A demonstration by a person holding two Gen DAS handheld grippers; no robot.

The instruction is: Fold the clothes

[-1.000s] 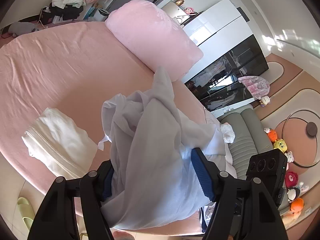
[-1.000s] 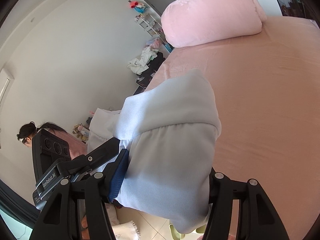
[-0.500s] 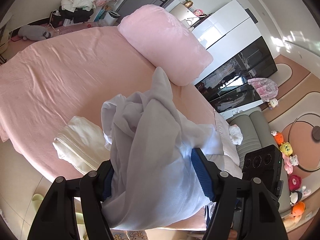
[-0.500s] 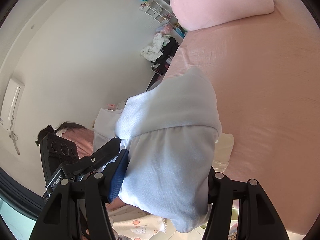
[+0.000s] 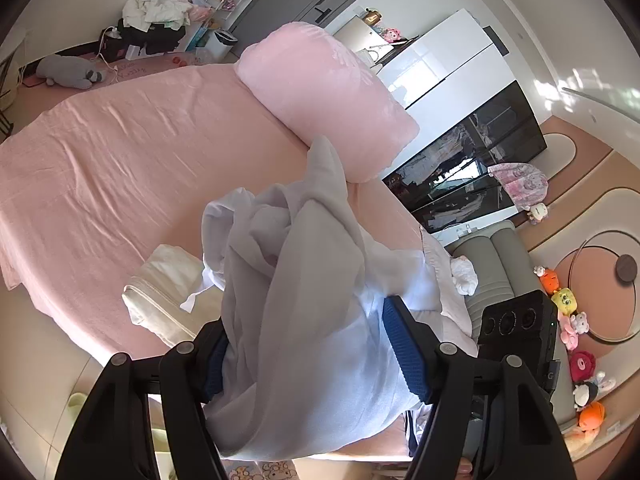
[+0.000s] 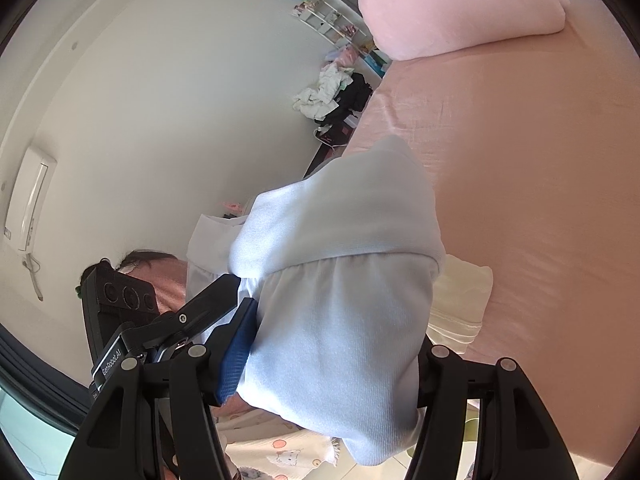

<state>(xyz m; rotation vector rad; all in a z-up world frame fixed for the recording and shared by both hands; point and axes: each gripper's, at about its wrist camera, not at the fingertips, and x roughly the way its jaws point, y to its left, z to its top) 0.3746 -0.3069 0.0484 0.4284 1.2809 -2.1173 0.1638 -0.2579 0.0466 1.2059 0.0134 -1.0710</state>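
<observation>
Cloth fills both grips: the left gripper (image 5: 306, 350) is clamped on a bunched fold of a pale, white-grey garment (image 5: 304, 304), its blue pads pressed into the fabric on either side, and the right gripper (image 6: 326, 364) holds another bundled part of what looks like the same garment, thick and gathered between its jaws. The garment hangs in the air above the near edge of the pink bed (image 5: 112, 160), crumpled and not yet spread. Just below it on the sheet lies a cream folded piece (image 5: 160, 292), close to the bed's edge, and a large pink pillow (image 5: 332, 96) sits at the far end. The step in hand appears to be carrying the garment out over the bed to lay it flat. To do that well, the two grippers should draw apart so the fabric pulls taut between them, then lower it onto the bare stretch of sheet between the folded piece and the pillow, clear of both. Letting go while it is bunched would probably leave creases.
</observation>
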